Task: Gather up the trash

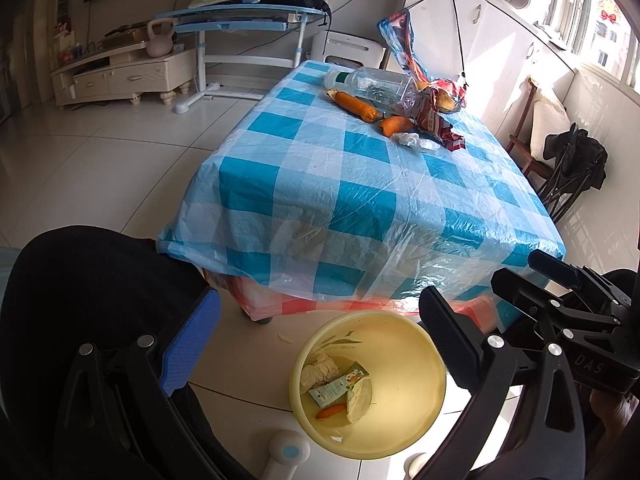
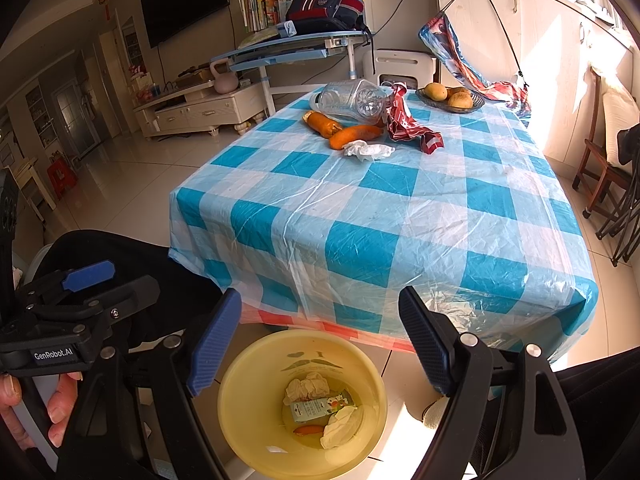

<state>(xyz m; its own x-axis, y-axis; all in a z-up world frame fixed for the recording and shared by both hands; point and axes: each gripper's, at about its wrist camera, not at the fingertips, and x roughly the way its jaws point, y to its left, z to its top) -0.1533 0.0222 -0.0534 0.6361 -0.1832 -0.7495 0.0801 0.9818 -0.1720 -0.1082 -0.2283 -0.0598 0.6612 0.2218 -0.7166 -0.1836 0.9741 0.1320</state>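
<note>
Hovering over the yellow bin (image 2: 303, 396), both tongs, left (image 1: 316, 340) and right (image 2: 320, 340), gape released; remaining trash (image 2: 368, 150) waits at twelve o'clock on the tabletop (image 2: 400, 216).

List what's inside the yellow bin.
In the yellow bin: crumpled tissue, small carton, orange peel piece, another tissue wad. Anything beneath them is hidden.

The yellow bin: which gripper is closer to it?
Too close to call. The left gripper and right gripper both hang open right above the yellow bin, neither touching it.
</note>
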